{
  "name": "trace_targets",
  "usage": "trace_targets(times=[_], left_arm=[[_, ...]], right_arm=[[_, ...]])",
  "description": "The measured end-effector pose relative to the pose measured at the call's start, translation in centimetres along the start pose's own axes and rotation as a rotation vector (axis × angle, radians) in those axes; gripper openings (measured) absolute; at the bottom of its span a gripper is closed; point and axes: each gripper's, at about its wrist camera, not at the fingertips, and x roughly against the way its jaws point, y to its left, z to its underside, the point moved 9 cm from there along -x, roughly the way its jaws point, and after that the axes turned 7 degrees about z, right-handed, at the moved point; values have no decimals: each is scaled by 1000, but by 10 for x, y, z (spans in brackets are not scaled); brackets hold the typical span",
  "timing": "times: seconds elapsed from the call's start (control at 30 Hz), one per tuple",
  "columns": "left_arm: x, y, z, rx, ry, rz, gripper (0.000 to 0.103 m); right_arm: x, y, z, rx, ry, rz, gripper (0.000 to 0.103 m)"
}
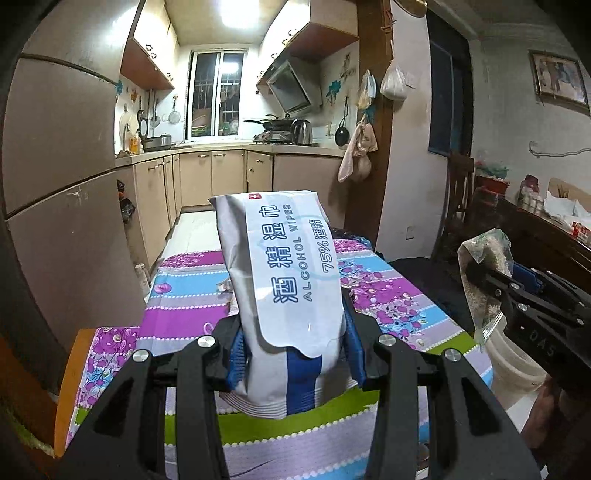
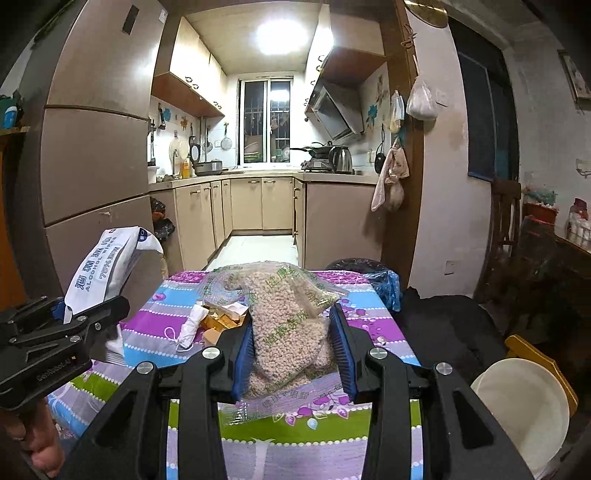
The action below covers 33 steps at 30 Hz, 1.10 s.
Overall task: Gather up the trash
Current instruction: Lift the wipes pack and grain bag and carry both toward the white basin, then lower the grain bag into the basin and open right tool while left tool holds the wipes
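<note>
Ceiling lamp (image 2: 282,33) blown out, kitchen bright, fisheye edges bent w/ dark vignette

A lived-in home kitchen: beige cabinets (image 2: 258,201) line the walls, a kettle (image 2: 340,159) sits by the stove under a range hood (image 2: 338,110), beside a tall refrigerator (image 2: 92,147) and floral-clothed table (image 2: 373,325).

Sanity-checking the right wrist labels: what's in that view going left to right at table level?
Left gripper holding the wipes pack → crumpled white tissue → yellow paper scraps → clear bag of pellets in the right gripper → blue bag at the table's far right corner → white bin.
</note>
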Motion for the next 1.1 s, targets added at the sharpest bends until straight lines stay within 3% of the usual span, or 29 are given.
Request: trace_targets(times=[0.33, 0.6, 0.87, 1.1], left_arm=[[-16, -60, -18, -42, -6, 87, 42], [-38, -146, -25, -112, 16, 217, 41], [-68, -246, -14, -186, 100, 381, 42], [-107, -323, 11, -224, 238, 512, 42]], right_arm=[[13, -59, -6, -41, 32, 51, 39], [31, -161, -5, -118, 60, 189, 39], [42, -278, 19, -202, 145, 336, 39], [30, -365, 55, -290, 289, 392, 39]])
